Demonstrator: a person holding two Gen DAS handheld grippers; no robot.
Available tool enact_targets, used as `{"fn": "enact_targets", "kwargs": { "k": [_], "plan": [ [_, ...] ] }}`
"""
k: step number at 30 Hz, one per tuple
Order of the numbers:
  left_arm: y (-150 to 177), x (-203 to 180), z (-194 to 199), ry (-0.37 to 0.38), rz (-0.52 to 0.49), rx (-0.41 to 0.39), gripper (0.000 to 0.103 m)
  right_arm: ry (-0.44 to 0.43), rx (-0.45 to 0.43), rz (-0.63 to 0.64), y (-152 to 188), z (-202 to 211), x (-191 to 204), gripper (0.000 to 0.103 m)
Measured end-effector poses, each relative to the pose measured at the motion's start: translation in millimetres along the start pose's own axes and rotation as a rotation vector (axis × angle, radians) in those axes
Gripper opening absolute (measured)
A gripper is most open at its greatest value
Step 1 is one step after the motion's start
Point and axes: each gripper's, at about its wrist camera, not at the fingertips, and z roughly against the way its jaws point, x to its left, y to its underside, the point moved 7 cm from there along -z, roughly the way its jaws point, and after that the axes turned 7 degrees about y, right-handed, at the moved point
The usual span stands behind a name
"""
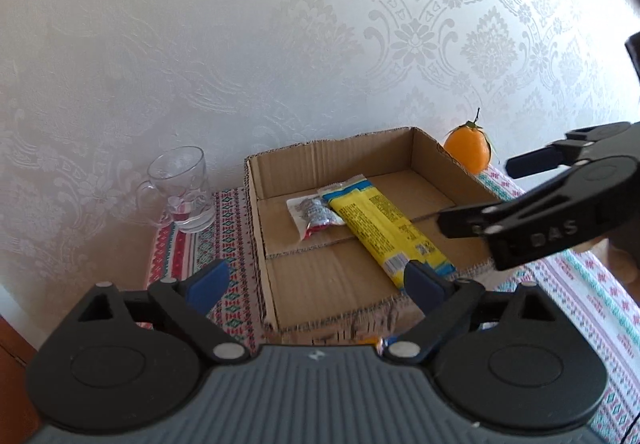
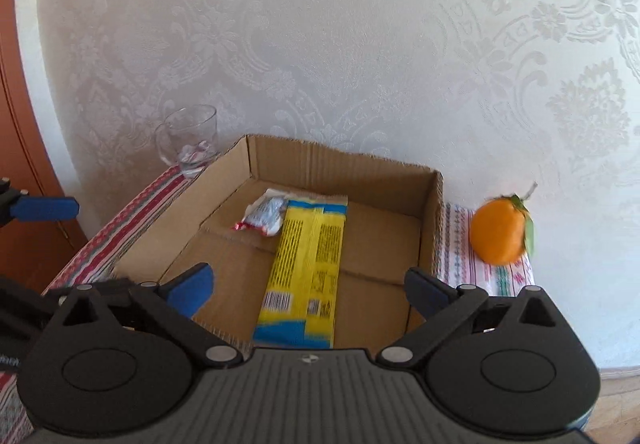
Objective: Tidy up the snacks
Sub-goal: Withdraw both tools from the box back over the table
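On the patterned tablecloth [image 2: 456,244], the yellow snack packet [image 2: 306,268] lies boxed below both released tongs [image 2: 310,290].

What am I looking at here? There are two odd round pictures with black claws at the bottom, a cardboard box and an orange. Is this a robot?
No robot arm: a person holds a two-finger clamp in each hand, and each clamp carries a wide-angle camera looking along its fingers. One picture is from the left gripper, the other from the right gripper; the black claw entering the left view's right side is that right gripper. Both stand open and hold nothing. On the patterned tablecloth sits a shallow cardboard box holding a long yellow snack packet and, beside it, a small white snack packet. A glass mug stands left of the box, an orange to its right.
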Motion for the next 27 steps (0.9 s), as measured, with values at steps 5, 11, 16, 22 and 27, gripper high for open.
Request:
{"fn": "enact_targets", "kwargs": {
  "k": [5, 11, 16, 22, 27],
  "plan": [
    [20.2, -10.9, 17.2, -0.015, 0.003, -0.014, 0.1, 0.007, -0.016, 0.013, 28.6, 26.9, -0.8, 0.103],
    [51.6, -29.5, 33.6, -0.023, 0.006, -0.005, 0.1, 0.012, -0.007, 0.001, 70.5, 49.4, -0.2, 0.103],
    [75.2, -41.0, 43.1, -0.02, 0.021, 0.012, 0.1, 0.015, 0.021, -0.004, 106.1, 59.6, 1.0, 0.103],
    [96.0, -44.3, 44.7, -0.008, 0.063, 0.044, 0.1, 0.022, 0.051, 0.007, 136.8, 66.2, 4.3, 0.103],
    [108.0, -43.3, 43.2, -0.006, 0.079, 0.07, 0.1, 0.025, 0.09, 0.011, 156.2, 63.7, 8.3, 0.103]
  ]
}}
